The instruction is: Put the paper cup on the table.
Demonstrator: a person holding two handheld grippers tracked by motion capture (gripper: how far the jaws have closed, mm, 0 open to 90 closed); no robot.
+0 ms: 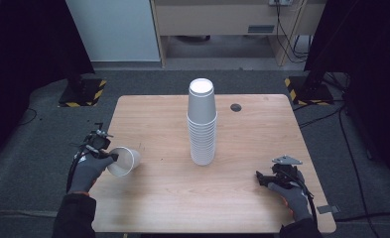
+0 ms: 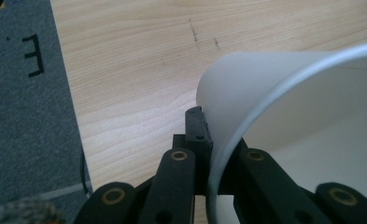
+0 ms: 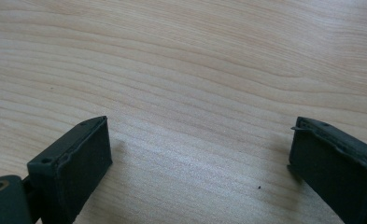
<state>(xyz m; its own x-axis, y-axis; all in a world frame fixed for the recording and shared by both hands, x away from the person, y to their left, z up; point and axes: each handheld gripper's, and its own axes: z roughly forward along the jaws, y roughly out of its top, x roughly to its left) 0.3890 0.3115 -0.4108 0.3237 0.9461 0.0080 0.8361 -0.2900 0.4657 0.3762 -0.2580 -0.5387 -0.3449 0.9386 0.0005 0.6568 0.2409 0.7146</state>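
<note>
A tall stack of white paper cups [image 1: 201, 124] stands upside down at the middle of the wooden table [image 1: 262, 124]. My left gripper [image 1: 112, 157] sits at the table's left edge, shut on the rim of a single white cup [image 1: 124, 161] that lies tilted on its side. In the left gripper view the cup's [image 2: 284, 107] wall is pinched between the two black jaws, its mouth facing the camera. My right gripper [image 1: 260, 178] rests low at the front right of the table, open, with bare wood between its fingers [image 3: 85, 158].
A small dark round grommet [image 1: 236, 107] sits in the table's far right part. Dark carpet [image 1: 29, 148] surrounds the table. Stand bases with yellow-black stripes [image 1: 83, 91] lie beyond the far corners, and cables run along the floor on the right.
</note>
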